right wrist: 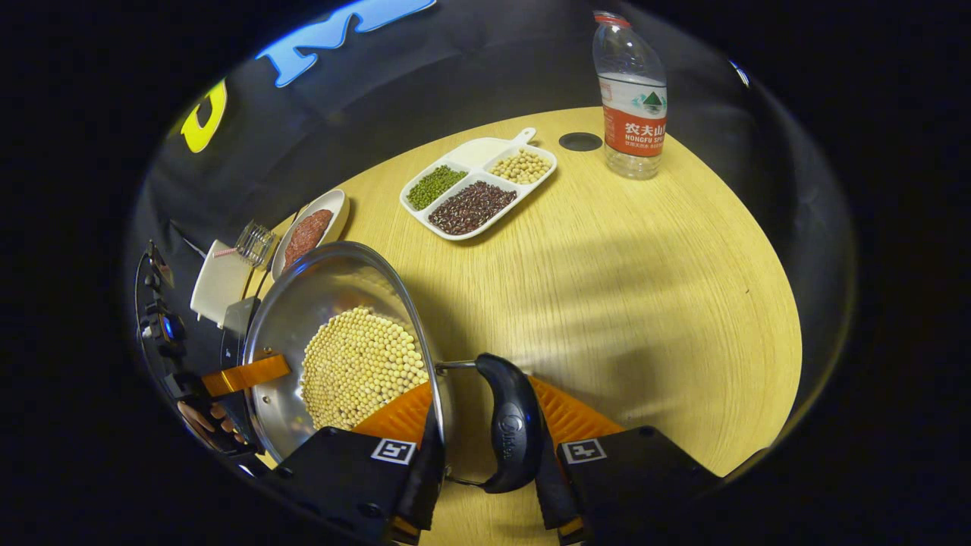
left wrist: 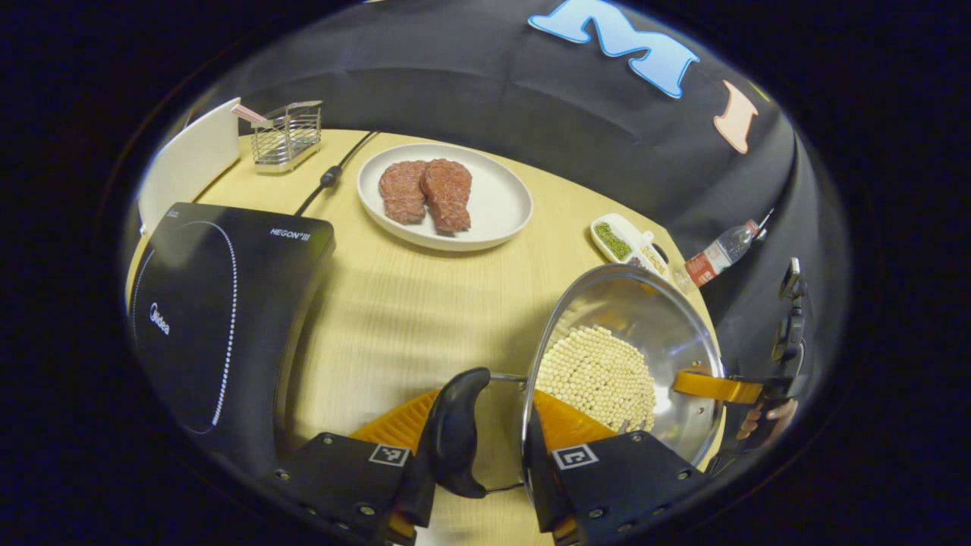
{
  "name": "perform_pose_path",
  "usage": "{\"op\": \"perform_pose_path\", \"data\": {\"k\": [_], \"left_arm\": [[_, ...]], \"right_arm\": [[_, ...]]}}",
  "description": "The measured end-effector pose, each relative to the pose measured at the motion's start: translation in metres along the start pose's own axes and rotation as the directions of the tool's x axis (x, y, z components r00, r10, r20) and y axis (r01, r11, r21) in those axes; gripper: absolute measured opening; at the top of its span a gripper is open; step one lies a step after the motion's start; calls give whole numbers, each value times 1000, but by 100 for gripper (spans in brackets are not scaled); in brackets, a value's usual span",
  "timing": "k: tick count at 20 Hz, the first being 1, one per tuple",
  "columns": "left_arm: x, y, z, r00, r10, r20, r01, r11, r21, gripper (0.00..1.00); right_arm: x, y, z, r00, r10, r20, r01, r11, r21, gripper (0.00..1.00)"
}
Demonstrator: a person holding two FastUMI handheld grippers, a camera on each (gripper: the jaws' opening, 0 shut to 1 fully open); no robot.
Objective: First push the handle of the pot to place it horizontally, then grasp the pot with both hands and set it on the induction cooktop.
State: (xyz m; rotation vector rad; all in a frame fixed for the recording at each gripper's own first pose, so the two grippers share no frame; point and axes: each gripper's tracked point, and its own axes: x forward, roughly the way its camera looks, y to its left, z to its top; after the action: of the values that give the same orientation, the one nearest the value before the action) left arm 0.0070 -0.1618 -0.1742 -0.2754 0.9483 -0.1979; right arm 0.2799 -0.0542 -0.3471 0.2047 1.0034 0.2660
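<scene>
A steel pot (left wrist: 667, 326) holding pale soybeans (left wrist: 599, 375) sits to the right of the black induction cooktop (left wrist: 220, 318). In the left gripper view, my left gripper (left wrist: 478, 485) is shut across the pot's black side handle (left wrist: 455, 432) and rim, one finger outside the handle and one inside the wall. In the right gripper view, my right gripper (right wrist: 485, 478) clamps the opposite black handle (right wrist: 512, 432) and the pot (right wrist: 318, 292) wall the same way. Each view shows the other gripper's finger on the far rim. I cannot tell whether the pot rests on the table.
Behind the cooktop are a white board (left wrist: 190, 163), a wire basket (left wrist: 287, 135) and a power cord (left wrist: 330, 178). A white plate (left wrist: 501, 205) carries two meat pieces. A divided tray (right wrist: 478, 186) of beans and a water bottle (right wrist: 633, 98) stand at the table's far side.
</scene>
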Motion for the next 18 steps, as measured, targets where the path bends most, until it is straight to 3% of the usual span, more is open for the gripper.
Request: {"op": "perform_pose_path", "data": {"k": [1,2,3,5,7,8,11,18], "left_arm": [[1,0,0,1000,2,2,-2,1000,6,48],[0,0,1,1000,4,3,-4,1000,5,56],[0,0,1,1000,5,-3,-5,1000,5,48],[1,-1,2,1000,4,-11,-4,1000,4,56],[0,0,6,1000,0,-8,0,1000,14,56],[0,-1,4,1000,-2,-7,2,1000,19,49],[5,-3,4,1000,-9,-4,9,999,40,56],[4,0,13,999,-37,-15,37,998,55,48]], "right_arm": [[0,0,-1,1000,-3,-1,3,1000,5,55],[-1,0,-3,1000,-6,-2,6,1000,4,55],[-5,-1,-5,1000,-9,-7,9,1000,3,55],[-11,-1,-11,1000,-12,-12,12,1000,7,55],[-20,2,-14,1000,-14,-9,15,1000,13,55],[-25,3,-17,1000,-16,-9,16,1000,18,55],[-44,9,-28,1000,-20,-10,20,999,30,53],[-95,32,-56,998,-48,35,46,998,47,53]]}}
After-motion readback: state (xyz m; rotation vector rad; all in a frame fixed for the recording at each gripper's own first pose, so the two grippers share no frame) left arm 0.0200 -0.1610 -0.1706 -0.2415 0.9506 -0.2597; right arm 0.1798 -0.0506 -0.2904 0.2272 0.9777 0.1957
